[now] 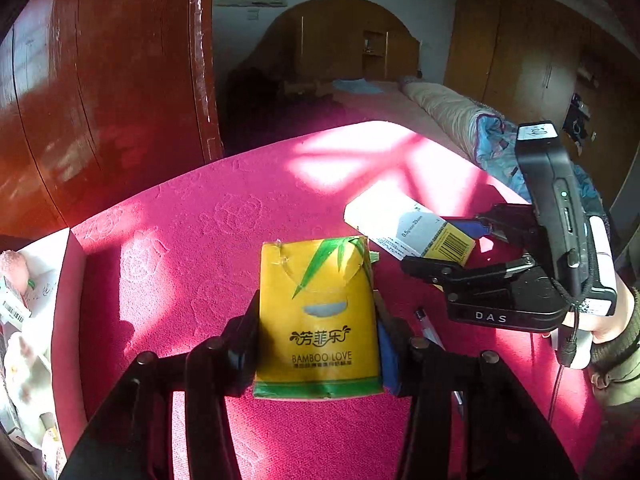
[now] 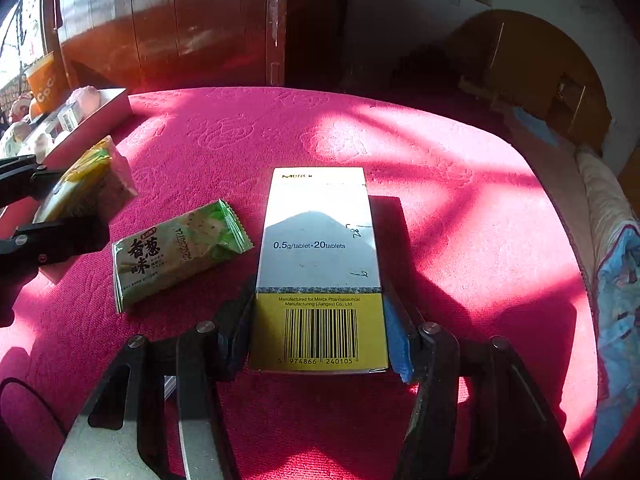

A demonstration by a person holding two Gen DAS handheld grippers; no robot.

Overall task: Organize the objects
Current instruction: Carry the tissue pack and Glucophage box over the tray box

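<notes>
Left wrist view: left hand-held gripper [image 1: 318, 344] clamps yellow tissue pack [image 1: 318, 320], green bamboo print.
Right wrist view: right hand-held gripper [image 2: 320, 336] grips white-and-yellow tablet box [image 2: 320, 264], barcode up.

My white tray [image 1: 60, 248] is cut off by the left edge in the left wrist view; its contents there are blurred beyond naming. Just right of the tissue pack [image 1: 318, 320], a slim object [image 1: 426, 326] lies half hidden behind my left gripper's finger. The green snack packet's [image 2: 176, 254] small print is unreadable.
</notes>
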